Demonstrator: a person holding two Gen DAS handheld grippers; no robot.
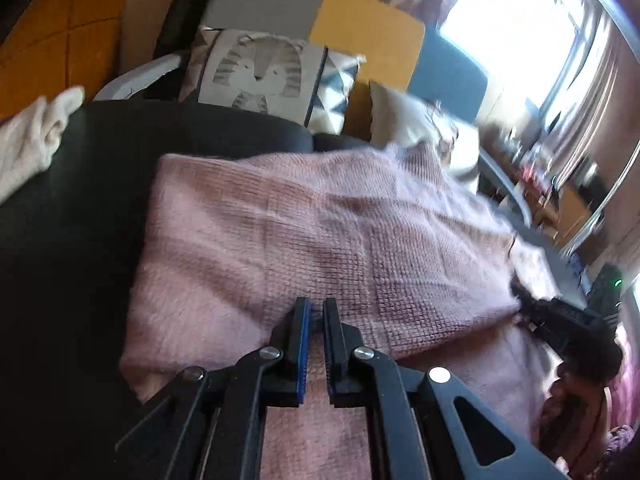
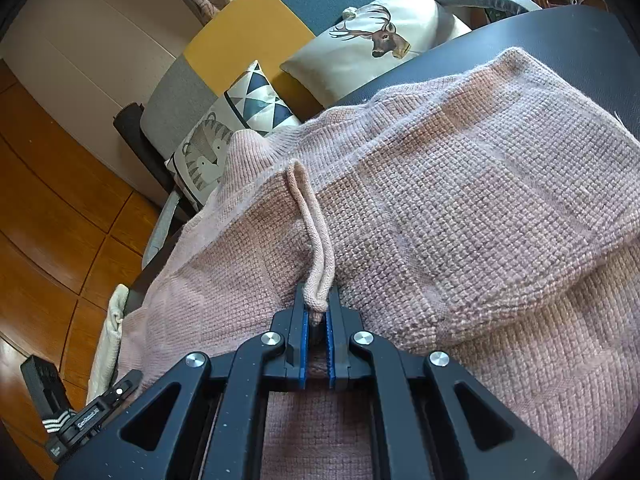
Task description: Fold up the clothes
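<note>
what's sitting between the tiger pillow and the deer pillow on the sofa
In the right wrist view, a pillow with blue triangles lies between the tiger pillow and the deer pillow, overlapping the tiger one.

A knitted sweater (image 2: 460,200) lies spread on the desk (image 2: 540,36), folded over itself so one layer rests on another. Its drawstring (image 2: 316,236) trails across the top layer toward the right tongs (image 2: 317,320). Behind the desk stands a sofa (image 2: 248,16) bearing three cushions (image 2: 384,32) side by side. Another cloth (image 1: 36,136) hangs over the desk's left edge, well apart from the sweater.
</note>
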